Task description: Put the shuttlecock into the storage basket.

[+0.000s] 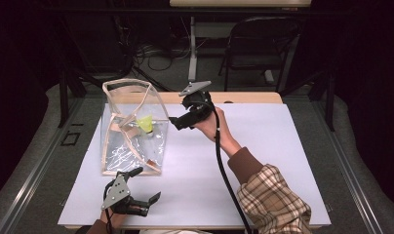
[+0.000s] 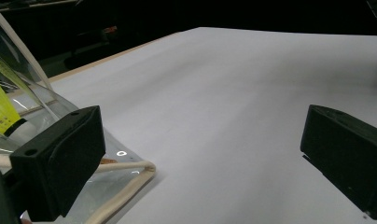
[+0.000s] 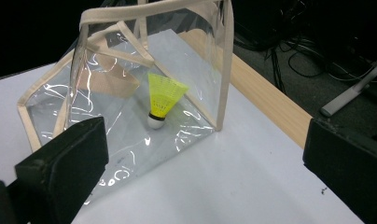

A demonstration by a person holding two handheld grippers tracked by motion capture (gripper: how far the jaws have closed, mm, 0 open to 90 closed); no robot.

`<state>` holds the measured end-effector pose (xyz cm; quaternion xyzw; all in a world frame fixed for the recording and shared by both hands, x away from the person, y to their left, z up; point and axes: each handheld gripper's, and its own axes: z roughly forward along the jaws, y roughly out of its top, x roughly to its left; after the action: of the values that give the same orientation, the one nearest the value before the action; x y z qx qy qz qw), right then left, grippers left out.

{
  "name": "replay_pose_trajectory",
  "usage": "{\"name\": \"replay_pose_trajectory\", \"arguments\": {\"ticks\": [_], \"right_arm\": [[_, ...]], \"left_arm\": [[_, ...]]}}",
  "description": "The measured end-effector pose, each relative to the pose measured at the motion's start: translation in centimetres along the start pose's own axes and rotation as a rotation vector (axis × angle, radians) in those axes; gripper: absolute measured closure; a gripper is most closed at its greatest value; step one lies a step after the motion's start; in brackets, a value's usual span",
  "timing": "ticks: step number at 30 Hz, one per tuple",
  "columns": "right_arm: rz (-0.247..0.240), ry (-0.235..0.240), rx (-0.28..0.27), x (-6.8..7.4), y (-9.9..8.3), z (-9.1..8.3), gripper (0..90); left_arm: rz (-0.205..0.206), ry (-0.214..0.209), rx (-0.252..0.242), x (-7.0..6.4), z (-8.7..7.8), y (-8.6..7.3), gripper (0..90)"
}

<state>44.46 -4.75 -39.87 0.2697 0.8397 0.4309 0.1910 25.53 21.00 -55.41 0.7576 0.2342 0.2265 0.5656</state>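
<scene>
A dim room surrounds a brightly lit table with a pale white top and a light wooden edge along its far side. Beyond the table, a dark folding chair stands on a grey floor. Black cables lie tangled across the floor near a white metal stand leg. Grey padded matting borders the table on both sides. The far walls fade into darkness.
</scene>
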Motion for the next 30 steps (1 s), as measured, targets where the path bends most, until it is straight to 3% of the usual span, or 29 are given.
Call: {"name": "replay_pose_trajectory", "arguments": {"ticks": [15,30], "right_arm": [[-0.007,-0.006,0.032,0.3,-3.7,-2.0,0.0],[0.013,-0.004,0.02,0.5,-7.1,-4.4,0.0]], "left_arm": [[-0.001,0.001,0.001,0.0,0.0,0.0,0.0],[-0.002,0.003,0.001,0.0,0.0,0.0,0.0]]}}
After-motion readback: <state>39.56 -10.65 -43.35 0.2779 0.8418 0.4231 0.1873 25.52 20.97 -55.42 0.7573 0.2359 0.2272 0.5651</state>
